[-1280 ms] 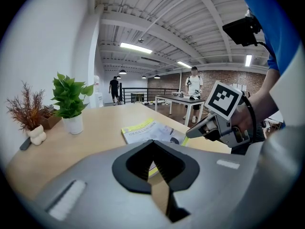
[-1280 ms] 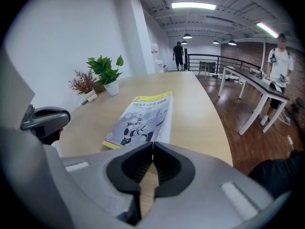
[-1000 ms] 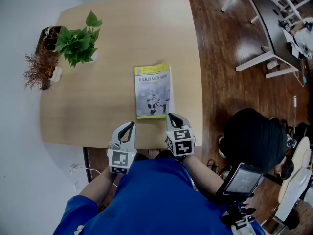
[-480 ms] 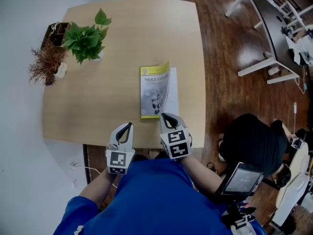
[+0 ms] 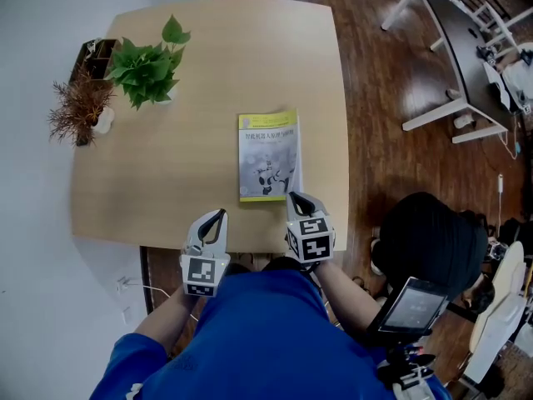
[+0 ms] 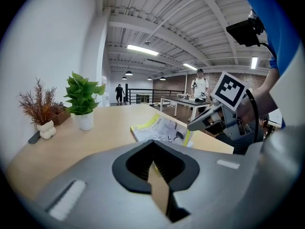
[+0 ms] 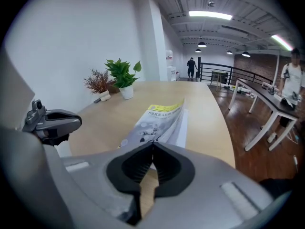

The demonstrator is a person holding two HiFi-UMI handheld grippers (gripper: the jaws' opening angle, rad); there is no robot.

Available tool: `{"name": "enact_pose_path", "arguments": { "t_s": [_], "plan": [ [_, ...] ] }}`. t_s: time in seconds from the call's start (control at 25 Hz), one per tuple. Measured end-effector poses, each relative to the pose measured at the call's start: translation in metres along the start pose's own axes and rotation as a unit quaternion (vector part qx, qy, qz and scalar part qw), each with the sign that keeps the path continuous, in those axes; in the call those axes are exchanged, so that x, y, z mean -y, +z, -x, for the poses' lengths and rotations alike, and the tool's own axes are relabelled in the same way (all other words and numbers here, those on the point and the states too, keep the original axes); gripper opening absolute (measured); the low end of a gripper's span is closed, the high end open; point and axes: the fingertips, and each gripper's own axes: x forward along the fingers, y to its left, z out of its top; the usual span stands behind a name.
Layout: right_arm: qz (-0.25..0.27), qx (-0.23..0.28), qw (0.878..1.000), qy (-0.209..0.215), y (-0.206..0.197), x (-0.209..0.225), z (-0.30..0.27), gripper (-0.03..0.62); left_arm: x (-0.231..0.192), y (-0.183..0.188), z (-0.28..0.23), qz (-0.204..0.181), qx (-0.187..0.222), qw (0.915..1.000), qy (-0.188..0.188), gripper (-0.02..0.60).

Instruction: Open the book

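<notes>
A closed book (image 5: 267, 155) with a yellow-and-grey cover lies on the light wooden table (image 5: 208, 57), right of centre and close to the near edge. White pages show along its right side, where the cover sits slightly raised (image 7: 159, 120). My right gripper (image 5: 296, 198) is shut and empty, its tips just off the book's near right corner. My left gripper (image 5: 218, 216) is also shut and empty, at the table's near edge, left of the book. The book (image 6: 159, 128) and the right gripper (image 6: 224, 113) both appear in the left gripper view.
A green potted plant (image 5: 148, 69) and a dried brown plant (image 5: 79, 111) stand at the table's far left. A person in dark clothes (image 5: 429, 240) sits right of the table, with a tablet (image 5: 412, 307) close by. A white-legged desk (image 5: 466, 48) stands at the far right.
The right gripper has shifted a little to the right, off the book's near corner. The book's cover, lifted wider half a second ago, now lies lower. The left gripper has stayed put.
</notes>
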Motion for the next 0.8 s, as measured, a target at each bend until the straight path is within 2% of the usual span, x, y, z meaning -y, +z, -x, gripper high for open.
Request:
{"name": "enact_pose_path", "arguments": {
  "t_s": [0.28, 0.52, 0.8],
  "plan": [
    [-0.023, -0.017, 1.000, -0.012, -0.016, 0.017, -0.009, 0.003, 0.003, 0.002, -0.003, -0.004, -0.001, 1.0000, -0.006, 0.006],
    [-0.037, -0.053, 0.998, -0.025, -0.037, 0.036, -0.020, 0.005, 0.005, 0.000, -0.004, -0.004, -0.005, 0.9999, -0.009, 0.006],
    [-0.077, -0.080, 0.994, -0.021, -0.055, 0.052, -0.028, 0.008, 0.006, -0.002, -0.004, -0.003, -0.007, 0.9999, -0.011, 0.006]
  ]
}}
